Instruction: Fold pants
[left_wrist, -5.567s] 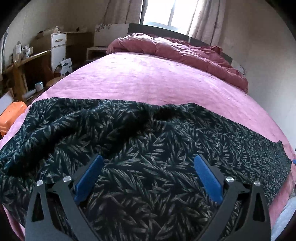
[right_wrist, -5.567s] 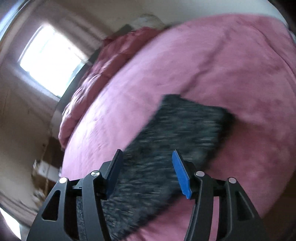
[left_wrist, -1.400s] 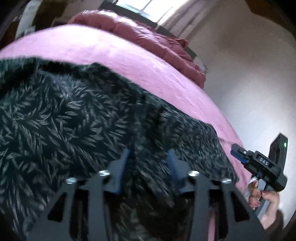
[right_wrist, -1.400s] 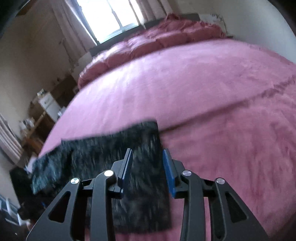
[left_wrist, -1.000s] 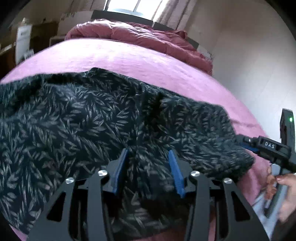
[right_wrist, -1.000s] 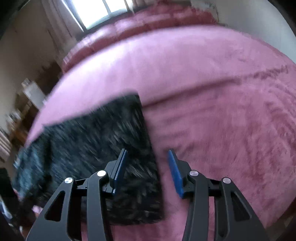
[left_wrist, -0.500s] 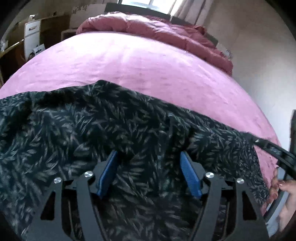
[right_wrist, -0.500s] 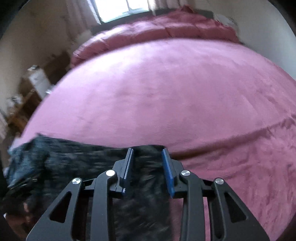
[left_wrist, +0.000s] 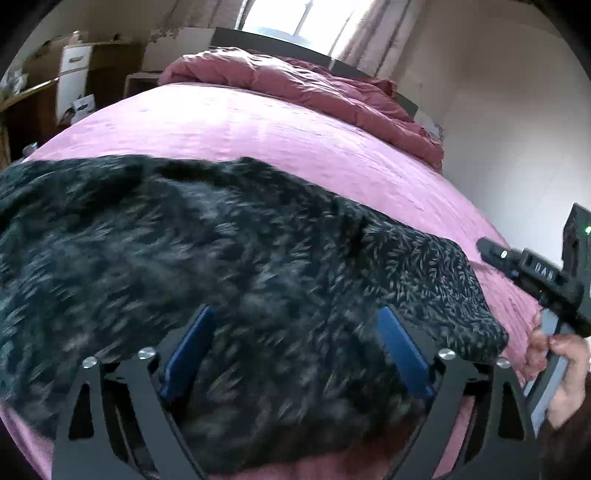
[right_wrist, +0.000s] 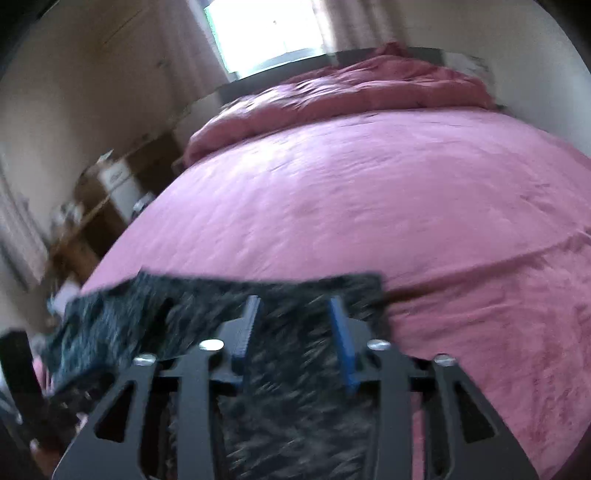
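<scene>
Dark leaf-print pants on pink bed, two handheld grippers over them.

Left wrist view: left gripper (left_wrist: 293, 349) at 6 o'clock, jaws spread wide, nothing between the blue pads (left_wrist: 188, 349); pants (left_wrist: 229, 266) lie rumpled across the pink bedspread (left_wrist: 295, 140) from 9 to 4 o'clock. Right gripper (left_wrist: 532, 275) with the person's hand (left_wrist: 565, 373) at 3 to 4 o'clock, beside the pants' edge. Rumpled quilt (left_wrist: 314, 88) at 12 o'clock.
Right wrist view: right gripper (right_wrist: 293, 336) at 6 o'clock, jaws part open; blurred pants (right_wrist: 295, 387) run under and between the fingers (right_wrist: 341, 341), grip cannot be told. Pants extend to 9 o'clock; bedspread (right_wrist: 369, 192) fills centre.
</scene>
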